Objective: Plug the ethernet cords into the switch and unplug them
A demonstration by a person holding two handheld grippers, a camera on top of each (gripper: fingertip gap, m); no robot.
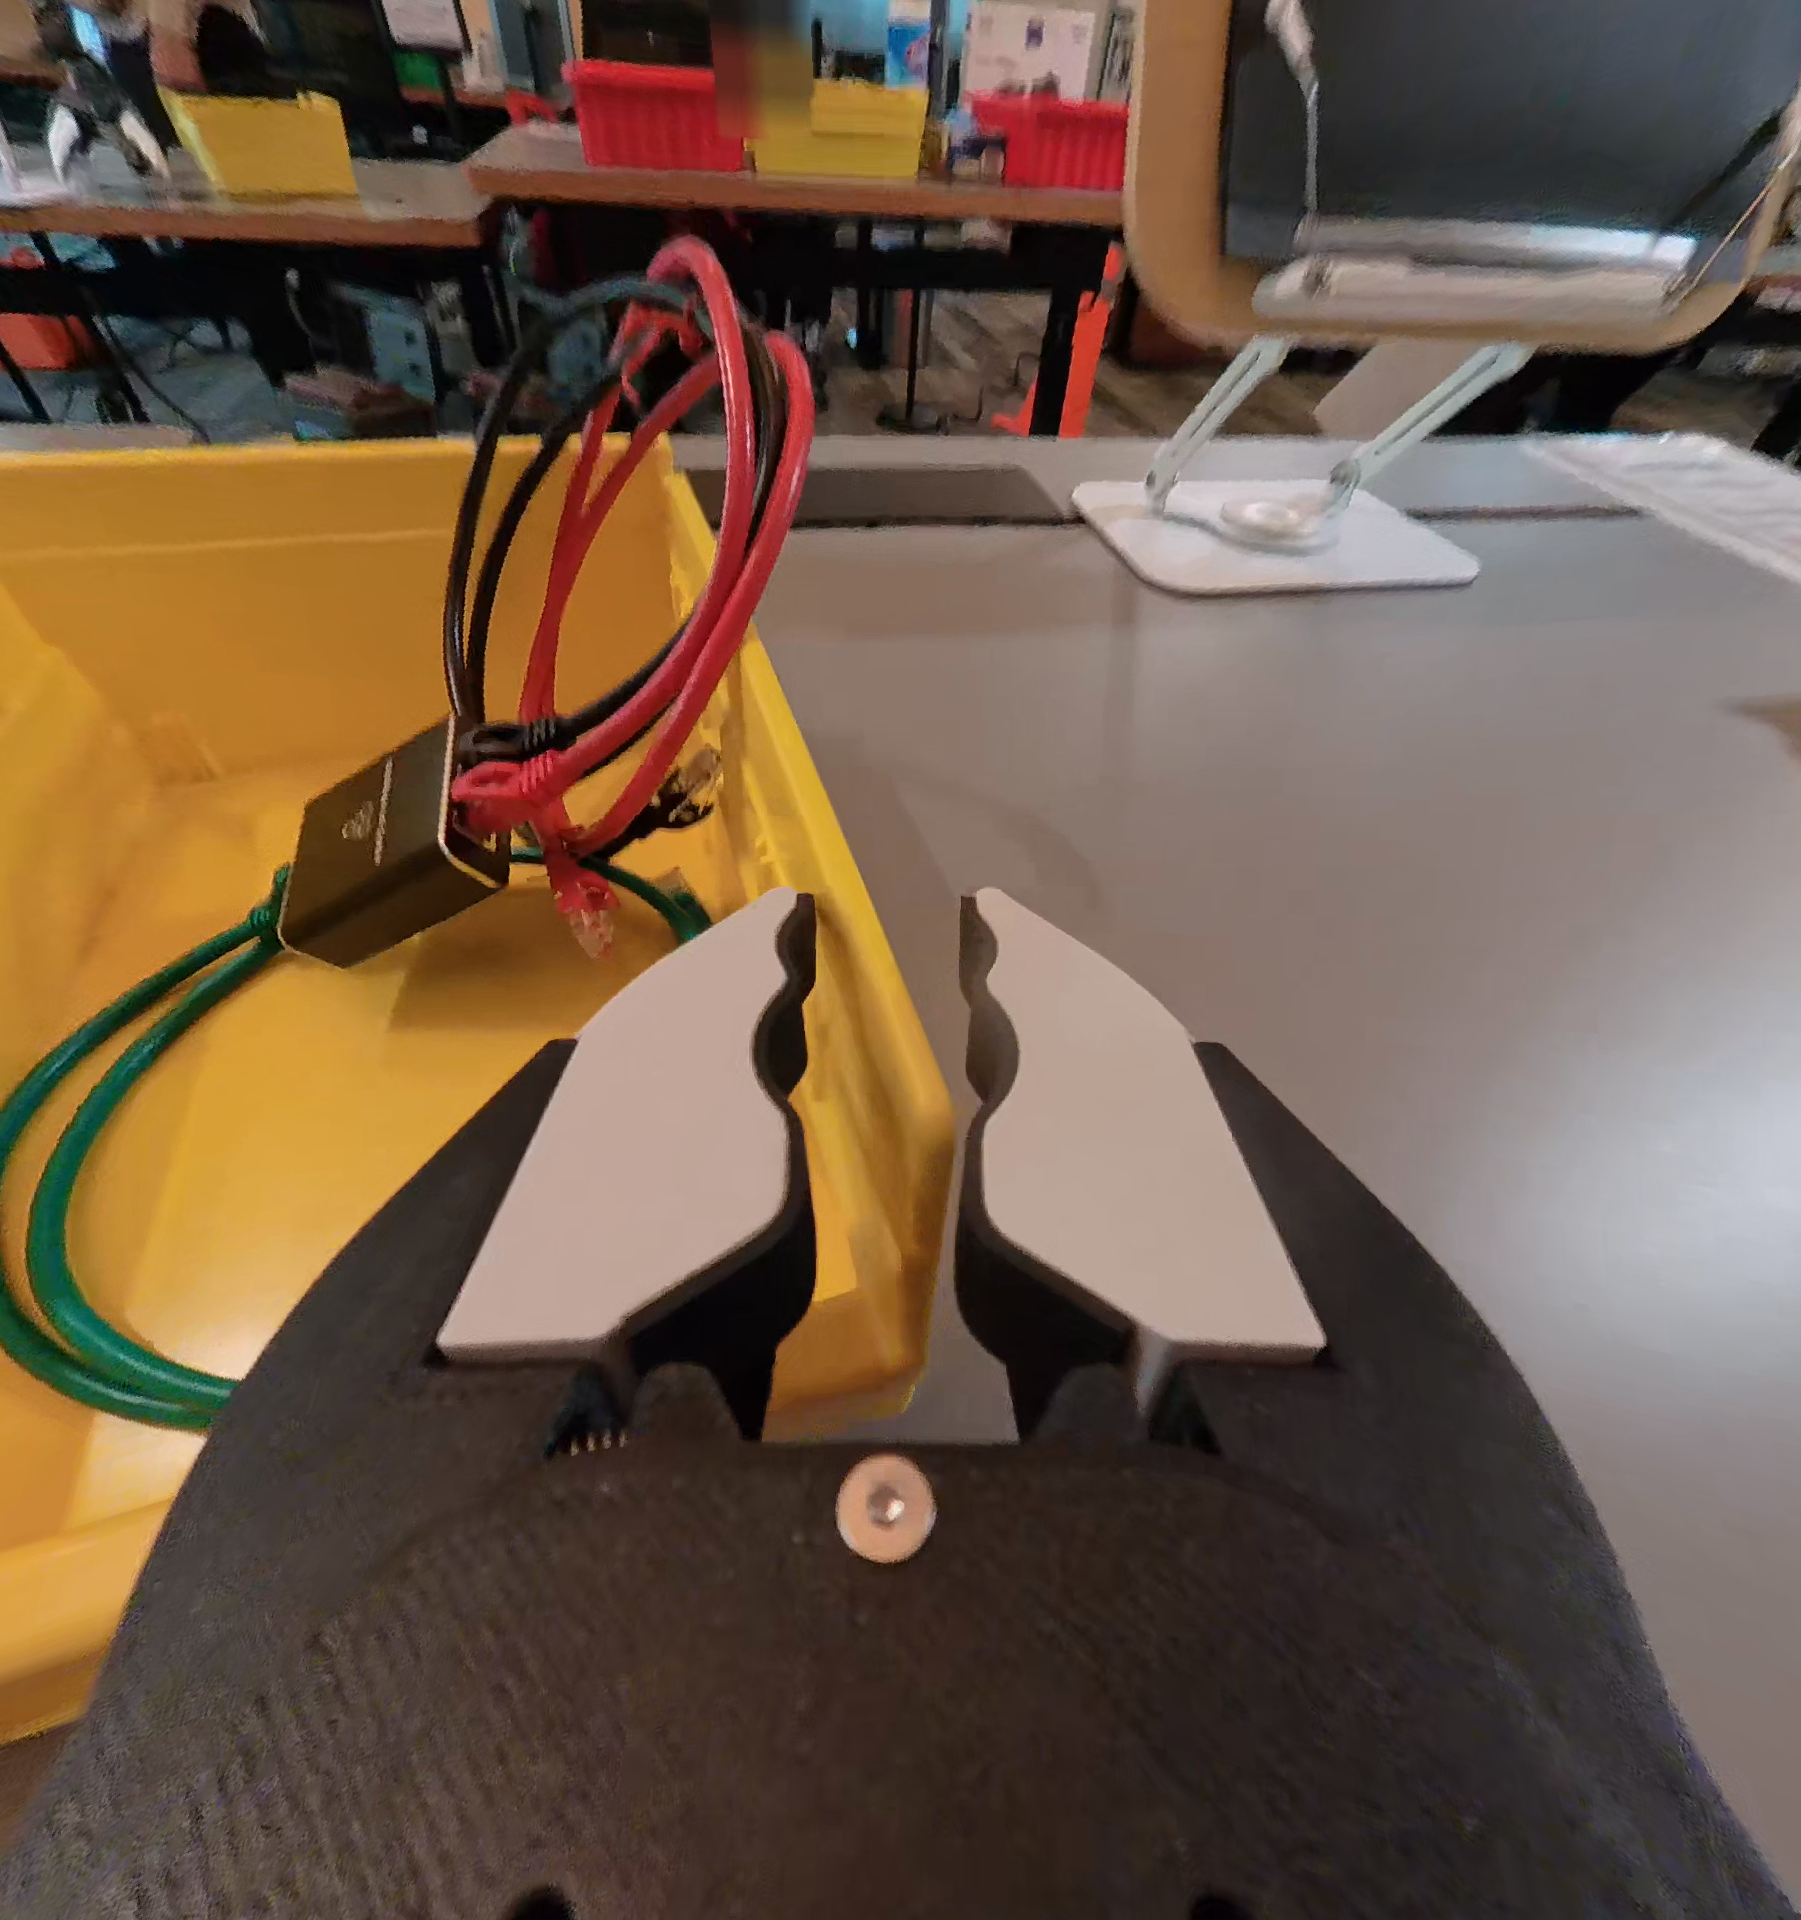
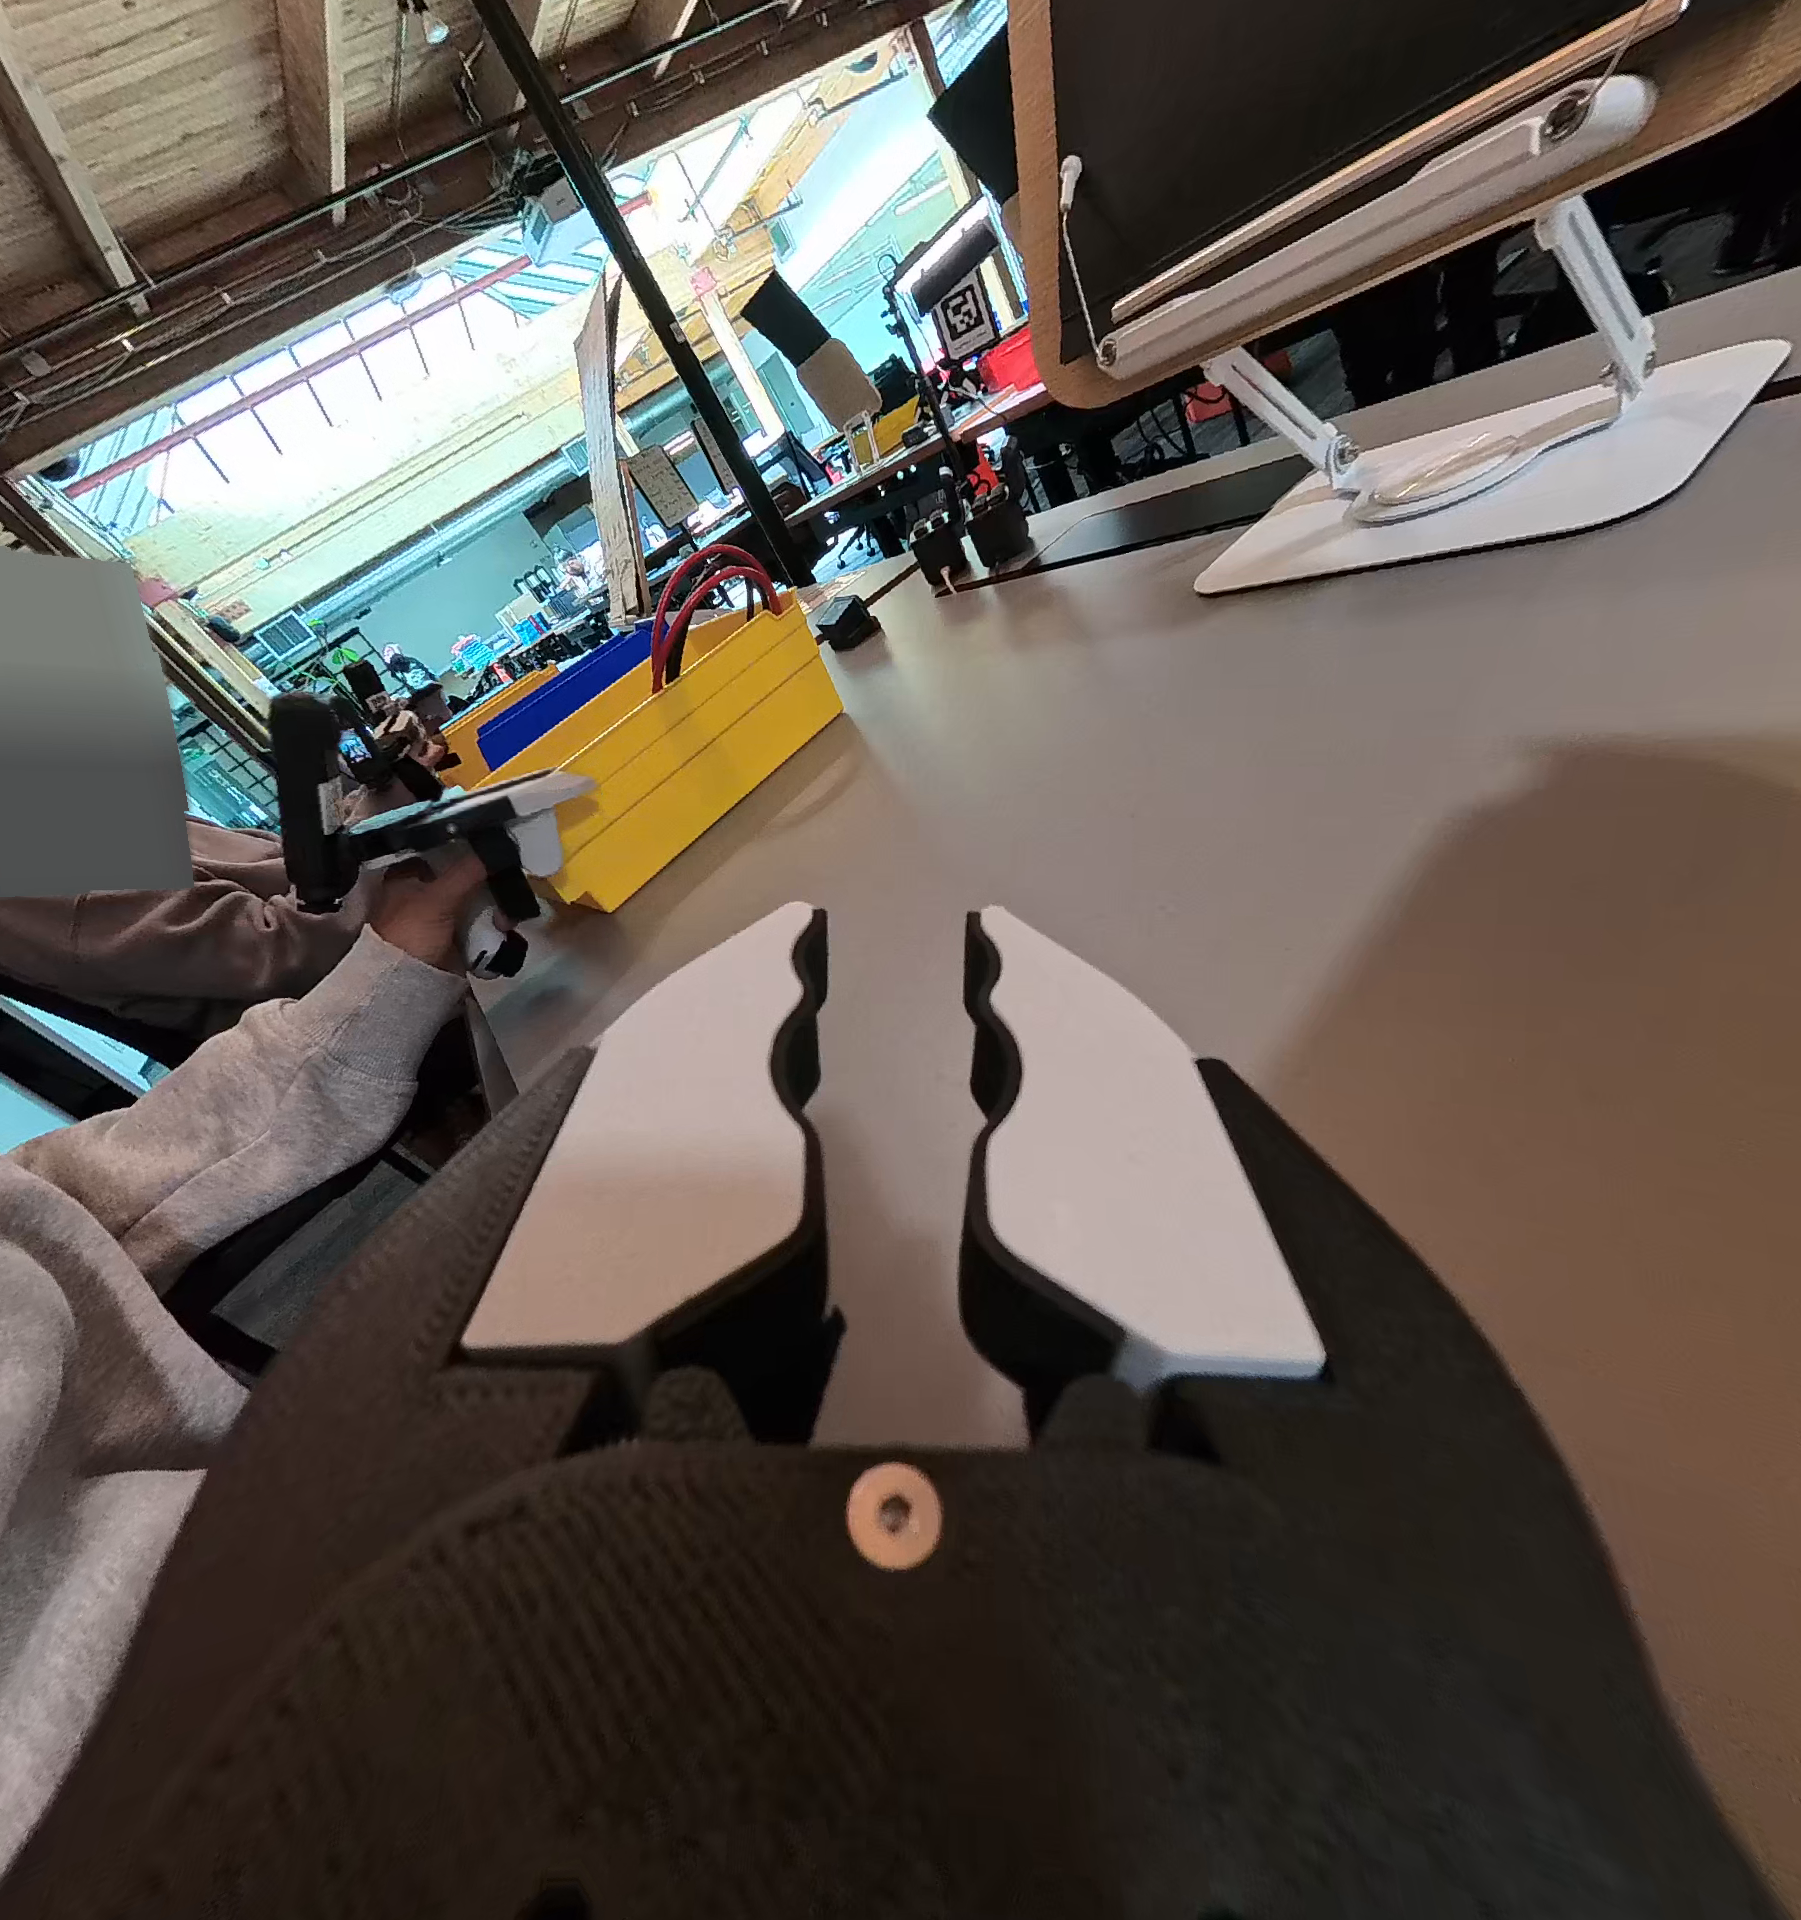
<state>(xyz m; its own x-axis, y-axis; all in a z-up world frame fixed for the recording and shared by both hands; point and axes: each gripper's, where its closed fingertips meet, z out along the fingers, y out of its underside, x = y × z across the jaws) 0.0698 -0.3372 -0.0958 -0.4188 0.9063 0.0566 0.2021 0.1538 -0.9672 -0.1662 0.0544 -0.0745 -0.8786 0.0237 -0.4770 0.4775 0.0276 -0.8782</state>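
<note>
At the left edge of the desk (image 1: 1291, 831) stands a yellow bin (image 1: 96, 582), and on its floor, toward the bin's right wall, lies the switch (image 1: 387, 847), a small black box. A green cord (image 1: 65, 1226) loops from the switch's near-left end across the bin floor. Red cords (image 1: 740, 540) and black cords (image 1: 470, 561) rise from the switch's far-right end in a tall loop above the bin rim; loose plugs, one red-booted (image 1: 584, 914), hang beside that end, so at least some cords look unplugged.

The left gripper (image 1: 888, 914) hovers over the bin's near right corner, jaws a modest gap apart and holding nothing. The switch lies ahead and to the left of it, its long axis running from near-left to far-right, roughly diagonal to the fingers. This gripper is judged far nearer, so the first reach likely falls to it, swinging left and down past the bin wall.

The right gripper (image 2: 896, 935) sits well to the right over bare desk, likewise part open and empty; from there the bin (image 2: 688, 748) is far off to the left.

A pale logo and line of print mark the switch's top; the wording is left unquoted
</note>
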